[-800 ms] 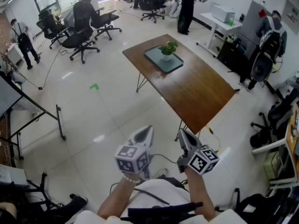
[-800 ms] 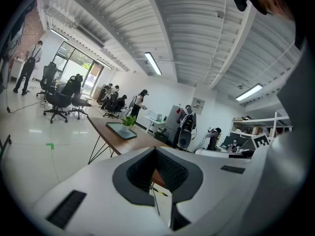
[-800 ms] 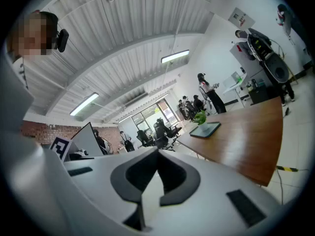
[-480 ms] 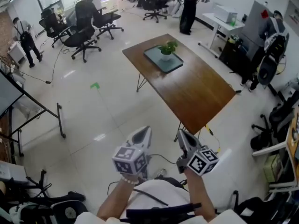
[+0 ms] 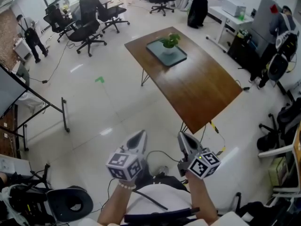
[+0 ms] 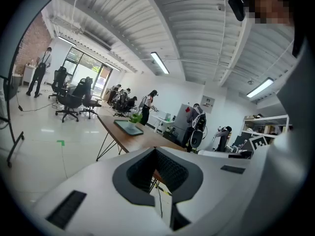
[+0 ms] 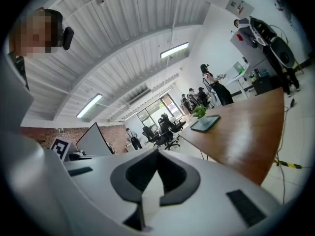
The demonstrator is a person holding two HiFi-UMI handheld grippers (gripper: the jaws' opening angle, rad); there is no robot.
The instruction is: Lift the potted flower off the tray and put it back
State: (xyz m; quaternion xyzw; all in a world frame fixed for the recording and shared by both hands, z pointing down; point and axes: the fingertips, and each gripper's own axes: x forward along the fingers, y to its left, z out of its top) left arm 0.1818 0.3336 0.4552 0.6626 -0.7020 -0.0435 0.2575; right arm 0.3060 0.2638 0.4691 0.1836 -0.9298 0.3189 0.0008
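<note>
The person wears a white top (image 5: pixel 157 196), at six o'clock in the head view, crossed by a black band (image 5: pixel 160 215). A pale bead bracelet (image 5: pixel 126 186) circles the left wrist. The left gripper (image 5: pixel 139 135) and right gripper (image 5: pixel 183 137) are pale grey shells tapering to dark-lined tips. Each carries a cube (image 5: pixel 123 165) of black-and-white square markers, and black oblong slots (image 6: pixel 66 209) mark the shells.

Ahead of the left gripper (image 5: pixel 139 135), bare floor (image 5: pixel 108 112); ahead of the right gripper (image 5: pixel 184 138), the table (image 5: pixel 197 93), well apart.
</note>
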